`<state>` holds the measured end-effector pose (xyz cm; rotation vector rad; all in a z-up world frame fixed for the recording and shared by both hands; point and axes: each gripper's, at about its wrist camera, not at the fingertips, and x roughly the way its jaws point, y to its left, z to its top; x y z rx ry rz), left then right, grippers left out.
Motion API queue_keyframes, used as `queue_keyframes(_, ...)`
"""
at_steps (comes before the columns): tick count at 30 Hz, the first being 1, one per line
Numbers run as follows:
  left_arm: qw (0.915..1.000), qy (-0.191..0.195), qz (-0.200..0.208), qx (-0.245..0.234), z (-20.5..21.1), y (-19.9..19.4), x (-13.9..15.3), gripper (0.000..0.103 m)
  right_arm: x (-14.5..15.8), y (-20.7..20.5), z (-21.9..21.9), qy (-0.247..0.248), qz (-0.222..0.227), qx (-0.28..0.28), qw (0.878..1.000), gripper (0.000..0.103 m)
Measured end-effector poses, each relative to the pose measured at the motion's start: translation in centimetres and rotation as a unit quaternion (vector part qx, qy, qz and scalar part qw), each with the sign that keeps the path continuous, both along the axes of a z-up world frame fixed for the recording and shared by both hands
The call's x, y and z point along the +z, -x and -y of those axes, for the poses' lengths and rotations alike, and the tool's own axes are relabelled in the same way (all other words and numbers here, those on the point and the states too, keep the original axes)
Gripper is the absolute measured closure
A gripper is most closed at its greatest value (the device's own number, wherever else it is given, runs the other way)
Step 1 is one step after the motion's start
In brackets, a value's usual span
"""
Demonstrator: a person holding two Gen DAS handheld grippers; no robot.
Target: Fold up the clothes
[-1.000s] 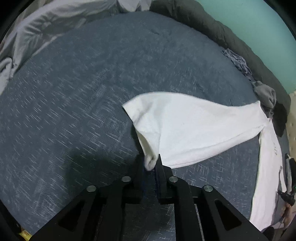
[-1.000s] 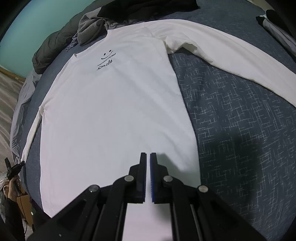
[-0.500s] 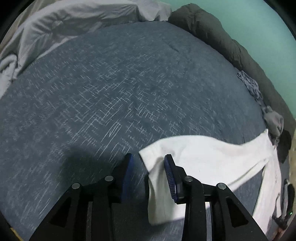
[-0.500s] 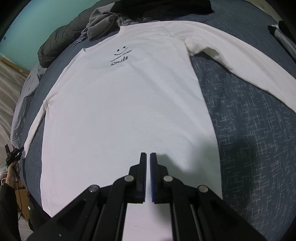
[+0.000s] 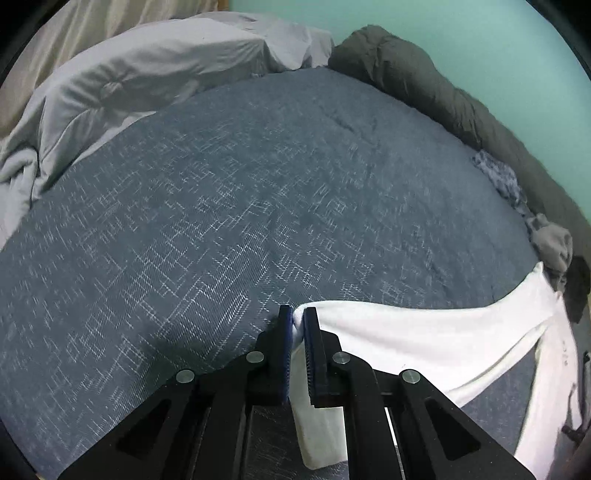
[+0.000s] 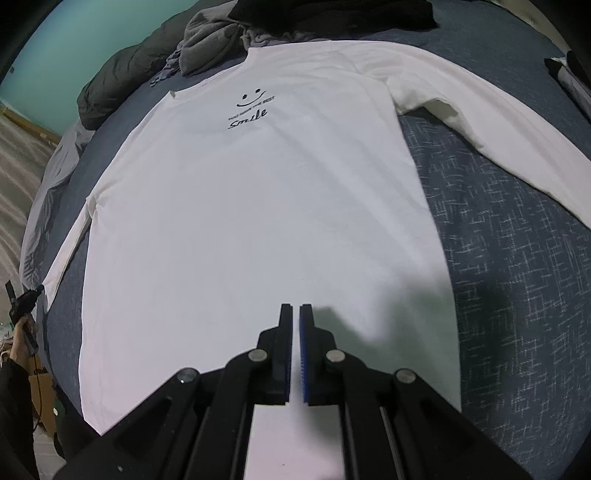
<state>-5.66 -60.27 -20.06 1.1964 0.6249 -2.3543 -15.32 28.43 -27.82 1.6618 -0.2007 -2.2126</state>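
A white long-sleeved shirt [image 6: 251,206] with a smiley face and "Smile" print lies flat, front up, on the blue patterned bed cover [image 6: 509,295]. Its one sleeve [image 6: 491,110] stretches to the right. In the left wrist view that sleeve [image 5: 424,332] runs from the shirt body at the right edge to my left gripper [image 5: 297,321], which is shut on the sleeve's cuff end, white cloth hanging between and below the pads. My right gripper [image 6: 295,314] is shut with nothing in it, hovering over the lower part of the shirt.
A rolled dark grey blanket [image 5: 424,88] lines the far side by the teal wall. A pale grey duvet [image 5: 140,74] is piled at the back left. Grey and dark clothes [image 6: 221,33] lie by the shirt's collar. The cover [image 5: 221,206] spreads wide left of the sleeve.
My left gripper opened around the sleeve end half a second ago and has now shut on it lower down. The right gripper has crept forward over the shirt, staying shut.
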Motion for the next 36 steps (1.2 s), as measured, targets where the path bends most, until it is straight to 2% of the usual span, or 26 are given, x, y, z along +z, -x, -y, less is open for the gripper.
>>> queue_keyframes(6, 0.9993, -0.011, 0.029, 0.020, 0.4, 0.8, -1.4, 0.093, 0.0, -0.7, -0.9, 0.002, 0.002, -0.003, 1.000, 0.100)
queue_keyframes(13, 0.9988, 0.018, 0.011, 0.045, 0.2, -0.9, 1.2, 0.091, 0.2, -1.0, -2.6, 0.012, 0.001, -0.015, 1.000, 0.100)
queue_keyframes(17, 0.9998, 0.012, -0.004, 0.016, -1.6, -0.6, 2.3, 0.087, 0.4, -0.9, -2.9, 0.020, 0.003, -0.016, 1.000, 0.100)
queue_keyframes(21, 0.9986, 0.000, 0.002, -0.053, -6.0, 2.1, 1.7, 0.079, 1.1, -0.4, -0.8, 0.018, -0.002, 0.013, 1.000, 0.100)
queue_keyframes(23, 0.9960, -0.007, 0.006, -0.089, -8.3, 3.5, 1.3, 0.074, 1.7, 0.4, 0.9, 0.020, -0.008, 0.026, 0.999, 0.098)
queue_keyframes(27, 0.9875, -0.017, 0.014, -0.156, -12.4, 6.3, 0.3, 0.069, 2.8, 3.3, 7.3, 0.019, -0.020, 0.065, 0.998, 0.074)
queue_keyframes(30, 0.9815, -0.010, 0.029, -0.189, -13.9, 8.8, -1.3, 0.067, 3.4, 5.8, 13.1, 0.020, -0.029, 0.096, 0.995, 0.073)
queue_keyframes(36, 0.9704, 0.026, 0.050, -0.235, -16.5, 12.1, -2.3, 0.063, 4.3, 10.6, 24.7, 0.011, -0.051, 0.166, 0.985, 0.072)
